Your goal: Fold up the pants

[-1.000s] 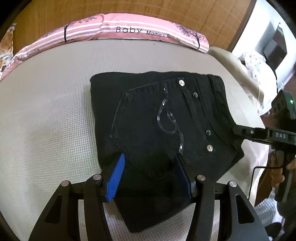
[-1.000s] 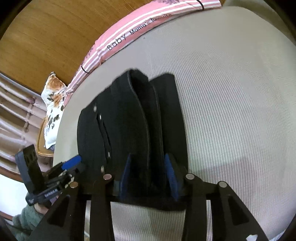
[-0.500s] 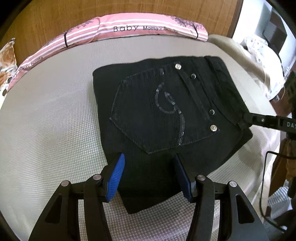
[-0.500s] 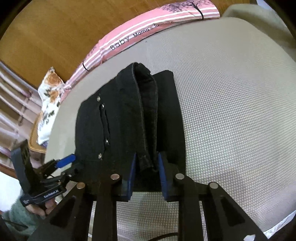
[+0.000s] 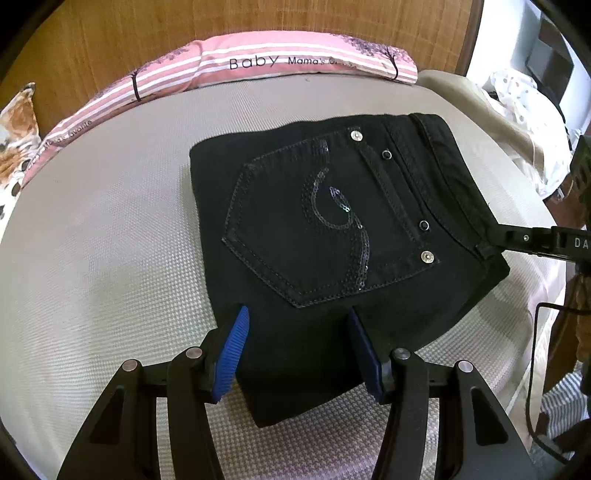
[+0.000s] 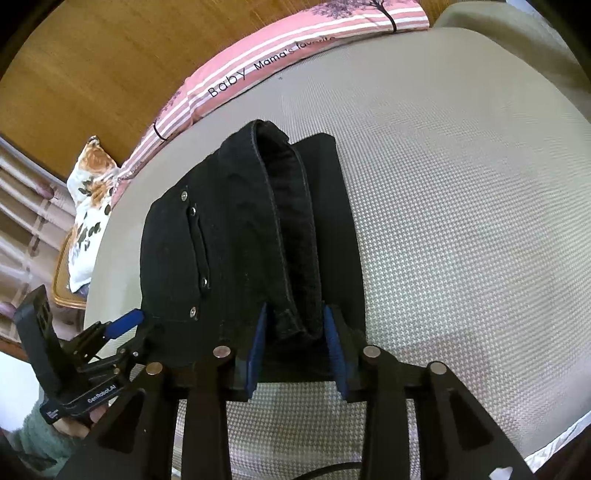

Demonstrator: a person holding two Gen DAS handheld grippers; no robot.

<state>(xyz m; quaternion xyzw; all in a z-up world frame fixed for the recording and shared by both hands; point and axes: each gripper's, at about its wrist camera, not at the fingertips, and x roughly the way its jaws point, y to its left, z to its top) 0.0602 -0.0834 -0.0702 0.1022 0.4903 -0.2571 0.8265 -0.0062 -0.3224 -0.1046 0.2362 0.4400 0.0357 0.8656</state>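
Observation:
Black pants (image 5: 332, 236) lie folded into a compact bundle on the beige mattress, back pocket with a sequin swirl facing up. My left gripper (image 5: 297, 332) is open, its blue pads straddling the near edge of the bundle. In the right wrist view the pants (image 6: 236, 236) show their waistband edge. My right gripper (image 6: 295, 332) is open with the waistband fold between its pads, not pinched. The right gripper also shows at the pants' right edge in the left wrist view (image 5: 517, 238).
A pink striped pillow (image 5: 258, 66) lies along the wooden headboard (image 5: 184, 26). A floral cushion (image 6: 88, 192) sits off the mattress's left side. Mattress (image 6: 461, 221) extends bare to the right. Bedding and furniture (image 5: 517, 96) stand beyond the right edge.
My right gripper, shut on the waistband half a second ago, has opened. The raised waistband edge has settled lower. My left gripper has drawn back slightly, still open.

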